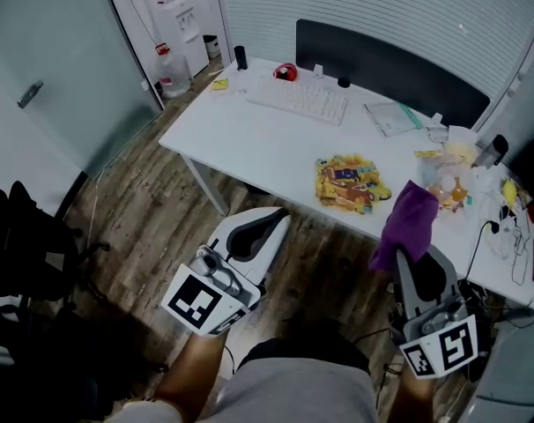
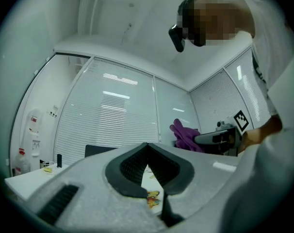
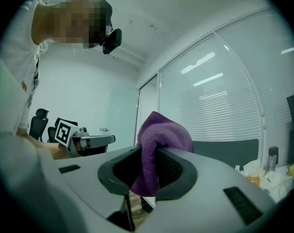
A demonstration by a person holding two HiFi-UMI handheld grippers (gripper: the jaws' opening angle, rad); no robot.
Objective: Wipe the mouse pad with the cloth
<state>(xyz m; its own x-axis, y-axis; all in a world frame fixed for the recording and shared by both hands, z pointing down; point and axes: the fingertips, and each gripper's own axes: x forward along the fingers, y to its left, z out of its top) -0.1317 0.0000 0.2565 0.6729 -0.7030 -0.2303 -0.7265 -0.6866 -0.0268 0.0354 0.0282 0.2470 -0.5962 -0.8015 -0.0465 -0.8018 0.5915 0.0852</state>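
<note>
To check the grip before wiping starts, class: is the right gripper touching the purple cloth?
Touching. The right gripper view shows the right gripper with its jaws closed on the purple cloth, which is pinched between them and bunches above.

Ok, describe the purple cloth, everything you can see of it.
The purple cloth is soft, fluffy terry-like fabric, bunched into a rounded lump. The right tongs are shut on its lower part, so it stands above them, held in the air short of the white desk, apparently touching nothing else.
</note>
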